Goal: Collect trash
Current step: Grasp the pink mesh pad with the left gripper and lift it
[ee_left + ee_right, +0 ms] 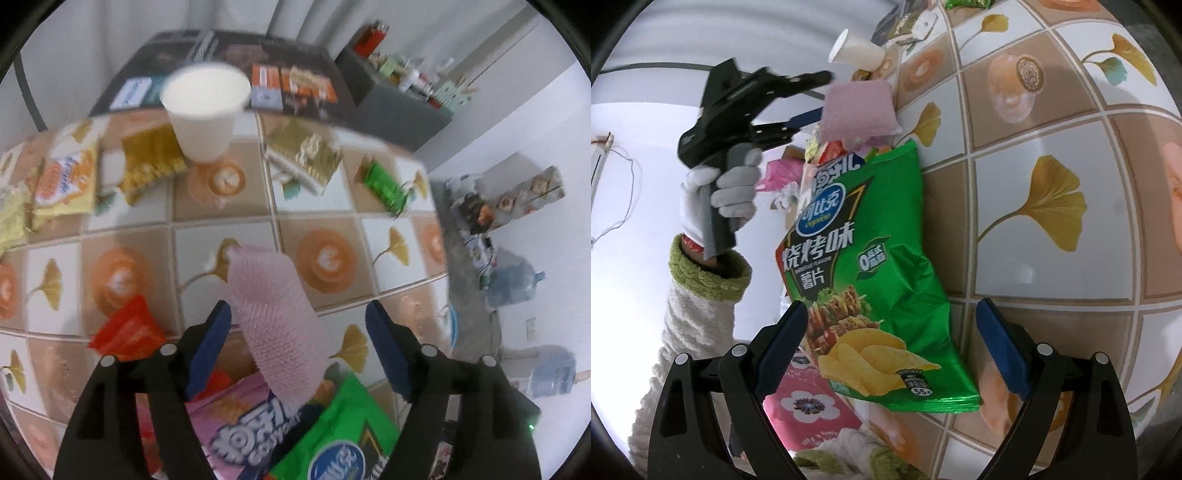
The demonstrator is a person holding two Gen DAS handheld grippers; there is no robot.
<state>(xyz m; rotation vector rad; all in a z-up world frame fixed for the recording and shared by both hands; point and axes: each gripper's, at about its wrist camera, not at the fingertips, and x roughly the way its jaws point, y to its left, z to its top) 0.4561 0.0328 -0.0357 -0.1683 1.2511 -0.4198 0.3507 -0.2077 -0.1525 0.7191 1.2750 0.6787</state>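
In the left wrist view, a red crumpled wrapper [127, 330] was seen on the tiled, ginkgo-patterned counter [388, 236], just left of the left claw [298, 349]. The blue-padded fingers [208, 347] of that claw stood well apart, and a pink ribbed foam net sleeve [275, 321] was seen between them, touching neither pad. The sleeve's lower end was tucked into the mouth of a green glossy crisp bag [343, 435], beside a pink printed snack packet [243, 424]. Farther back on the counter were set a yellow snack packet [62, 181], a gold foil wrapper [151, 162], a white paper cup [205, 110] standing upright, a second gold foil wrapper [306, 155] and a small green wrapper [384, 184]. The picture was blurred, so finer print could not be read.

In the right wrist view, a white-gloved hand [727, 188] with a green-cuffed fleece sleeve [701, 277] was seen gripping the left claw's handle, its fingers lying beside the pink sleeve. The green bag was seen lying along the counter's edge, creased, printed with grilled meat and crisps, its open top stuffed with wrappers. The right claw [890, 347] was held open, its fingers to either side of the bag's lower end; whether the left pad touched the bag could not be told.
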